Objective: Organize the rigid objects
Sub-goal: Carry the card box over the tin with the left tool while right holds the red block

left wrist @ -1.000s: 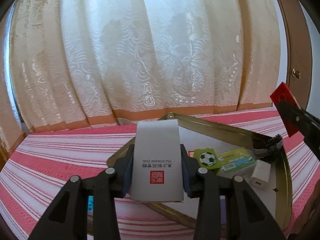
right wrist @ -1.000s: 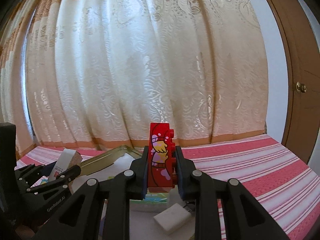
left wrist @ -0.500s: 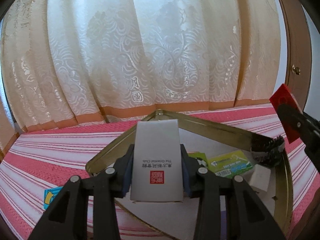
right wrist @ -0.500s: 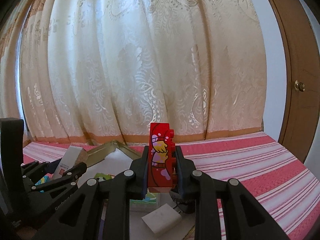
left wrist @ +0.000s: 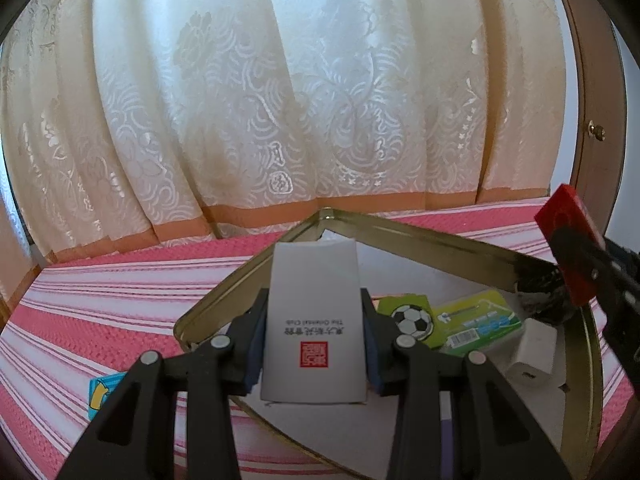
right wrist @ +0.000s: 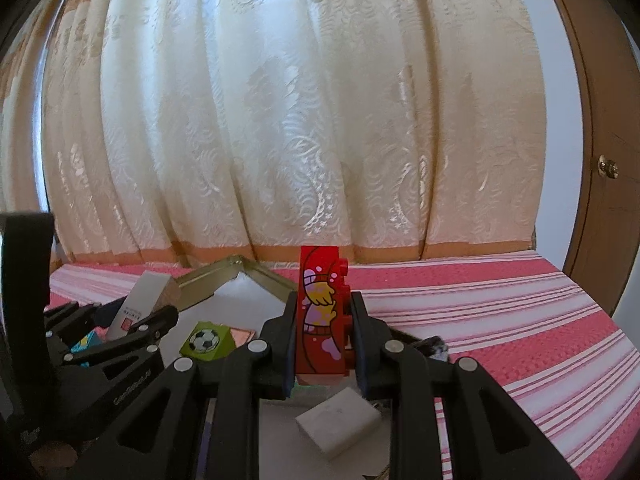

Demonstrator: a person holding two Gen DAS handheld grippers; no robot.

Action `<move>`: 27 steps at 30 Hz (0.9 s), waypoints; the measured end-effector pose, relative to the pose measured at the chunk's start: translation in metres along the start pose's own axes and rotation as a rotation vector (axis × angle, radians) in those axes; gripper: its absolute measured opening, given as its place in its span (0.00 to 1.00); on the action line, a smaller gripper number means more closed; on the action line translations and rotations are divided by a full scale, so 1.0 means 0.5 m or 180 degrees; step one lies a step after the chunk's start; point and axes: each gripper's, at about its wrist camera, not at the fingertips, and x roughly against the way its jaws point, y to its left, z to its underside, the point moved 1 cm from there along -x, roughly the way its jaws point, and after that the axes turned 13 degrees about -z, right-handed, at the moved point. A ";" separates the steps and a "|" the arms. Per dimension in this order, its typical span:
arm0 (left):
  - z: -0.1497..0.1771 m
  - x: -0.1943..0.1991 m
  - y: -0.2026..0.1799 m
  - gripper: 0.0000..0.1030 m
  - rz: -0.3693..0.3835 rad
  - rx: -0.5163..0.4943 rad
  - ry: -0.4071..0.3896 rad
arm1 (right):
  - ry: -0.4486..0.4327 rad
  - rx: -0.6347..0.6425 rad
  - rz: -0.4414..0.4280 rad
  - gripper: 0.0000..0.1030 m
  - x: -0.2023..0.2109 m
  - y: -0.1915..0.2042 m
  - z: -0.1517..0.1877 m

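Clamping smooth white box (left wrist: 314,320) | left hand-held gripper (left wrist: 314,344) || right hand-held gripper (right wrist: 322,344) pinching studded red brick (right wrist: 322,312)

— What do we have in our right gripper (right wrist: 323,344)?
— A red toy brick (right wrist: 322,316), upright, clamped between the fingers above the tray (right wrist: 224,276).
— And to our left?
— The left gripper (right wrist: 132,326) grips a white box (right wrist: 138,300) over the tray's left rim; a white charger (right wrist: 338,422) lies below us.
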 end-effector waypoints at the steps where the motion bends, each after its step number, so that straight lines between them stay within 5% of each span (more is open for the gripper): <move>1: 0.001 -0.002 -0.001 0.39 -0.0001 -0.0001 0.0009 | 0.0008 0.0009 -0.0005 0.24 -0.001 0.002 0.001; 27: 0.008 -0.028 -0.016 0.39 0.0013 -0.0084 0.0190 | 0.0292 0.0062 -0.0060 0.24 -0.037 0.018 0.022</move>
